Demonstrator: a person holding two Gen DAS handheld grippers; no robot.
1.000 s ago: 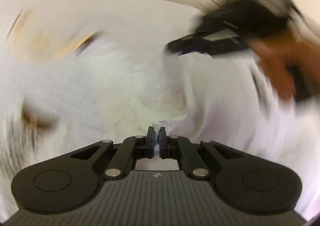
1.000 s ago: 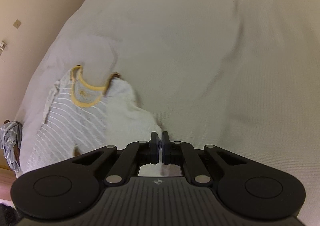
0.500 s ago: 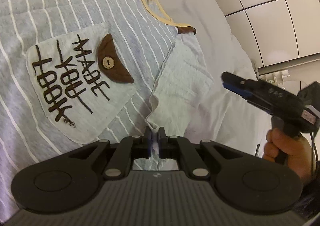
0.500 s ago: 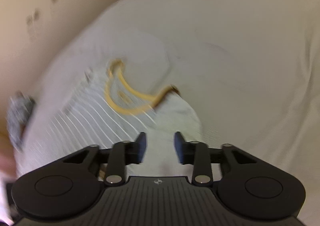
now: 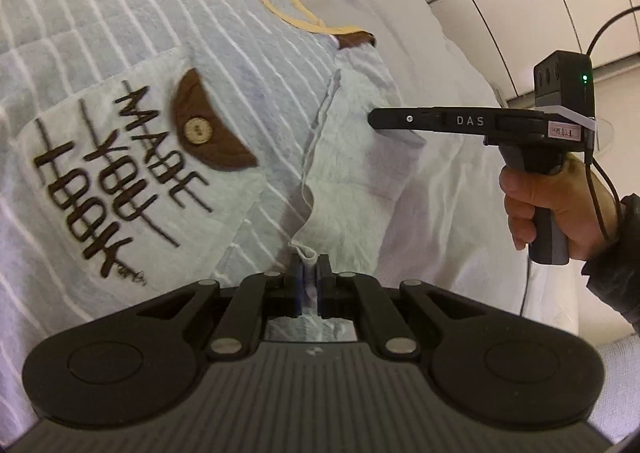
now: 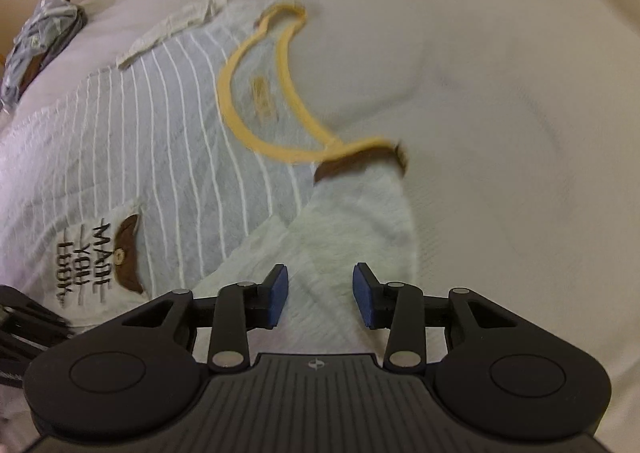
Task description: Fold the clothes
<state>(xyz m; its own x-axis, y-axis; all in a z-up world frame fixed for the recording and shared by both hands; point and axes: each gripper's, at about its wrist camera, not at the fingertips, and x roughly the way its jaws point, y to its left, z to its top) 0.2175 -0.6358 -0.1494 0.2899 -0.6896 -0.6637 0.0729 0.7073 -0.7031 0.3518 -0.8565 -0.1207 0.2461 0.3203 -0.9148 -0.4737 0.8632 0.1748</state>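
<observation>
**foldfan:** where's the shirt at?

**umi_guy:** The striped shirt is lying flat on the white bed sheet, chest pocket facing up, the one stitched "MADE YOU LOOK". The yellow neckline sits above the pocket, and the plain sleeve is off to the pocket's right.

**foldfan:** and the grippers?

**umi_guy:** The left gripper is clamped on the shirt's edge just below and right of the pocket, with fabric pinched between its pads. The right gripper is further right of the pocket, over the sleeve, with its jaws apart and gripping nothing. A hand is on its handle.
</observation>
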